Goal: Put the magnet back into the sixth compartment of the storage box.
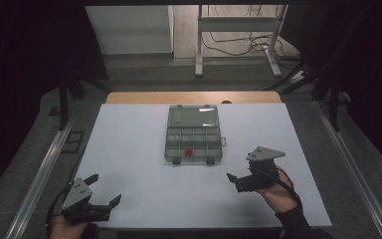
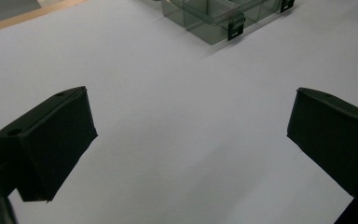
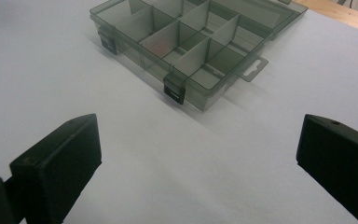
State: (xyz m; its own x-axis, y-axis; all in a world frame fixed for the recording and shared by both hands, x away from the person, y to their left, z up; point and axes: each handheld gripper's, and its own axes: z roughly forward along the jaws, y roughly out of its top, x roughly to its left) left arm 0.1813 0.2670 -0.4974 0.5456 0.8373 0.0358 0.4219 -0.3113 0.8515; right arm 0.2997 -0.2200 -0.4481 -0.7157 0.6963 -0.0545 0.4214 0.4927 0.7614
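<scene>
1. Nearest: left gripper, black two-jaw tool w/ grey three-cornered plate, sits at the near-left edge of the white matte table. Jaws spread wide, nothing between them; in the left gripper view just bare table betw. the jaws.
2. Right gripper, same build, is farther in, near-right of centre, held in a hand w/ dark sleeve. Jaws also spread apart, empty. It points toward the box, near but not touching.
3. Task thing: smoky clear plastic compartment box, rectangular, at table centre, well apart from left gripper, closer to right one. Lid looks folded back flat on the far side; thin divider walls split the tray into several cells.
4. Small red round item lies in a front-row cell, approx. middle; material can't tell.
5. Two black latch clips on the near front wall, a clear hang tab on one end. Plastic looks hard, glossy, slippery.
6. Step, as I judge: approach phase, nothing gripped yet. Next move prob. needs right gripper to go fwd over the front wall, jaws narrowed to fit a cell w/o knocking dividers.
7. Farthest: wooden table edge, then a white metal stand and cables on the floor.
</scene>
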